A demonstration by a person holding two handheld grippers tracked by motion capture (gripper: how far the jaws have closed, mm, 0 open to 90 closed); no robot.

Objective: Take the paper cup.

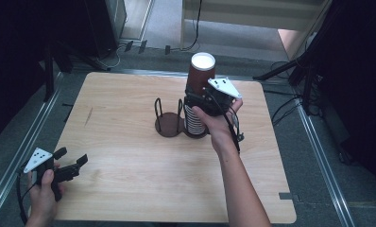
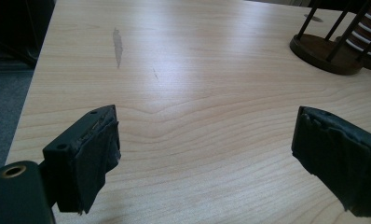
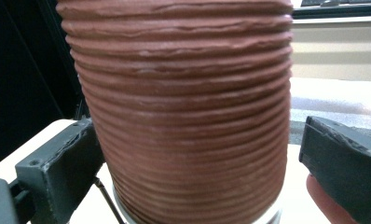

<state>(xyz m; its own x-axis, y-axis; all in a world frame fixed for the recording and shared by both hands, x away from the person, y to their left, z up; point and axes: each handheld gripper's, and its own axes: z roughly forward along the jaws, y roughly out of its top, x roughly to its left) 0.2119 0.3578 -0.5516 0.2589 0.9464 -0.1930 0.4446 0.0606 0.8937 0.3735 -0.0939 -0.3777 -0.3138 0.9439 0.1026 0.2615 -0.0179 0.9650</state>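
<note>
The right gripper (image 1: 206,97) stands with jaws apart around the cup (image 1: 201,71) above the rack (image 1: 176,124), gripping next; the left gripper (image 1: 72,163), near the rack, gapes empty.

cup (image 1: 201,71): a reddish-brown paper cup with a ribbed wall of close level ridges (image 3: 183,116) and a white inside at its open mouth.
pose: upright, mouth up, wider at the top than at the bottom.
place: at the top of the stack (image 1: 194,120), raised above the rest, toward 1 o'clock from the middle of the table.
stack: ribbed cups nested one in another, showing as white and dark bands, standing upright in the right-hand ring of the holder.
holder (image 1: 168,124): a dark round-based stand with thin upright rods; its left-hand ring stands empty, just at 9 o'clock of the stack.
</note>
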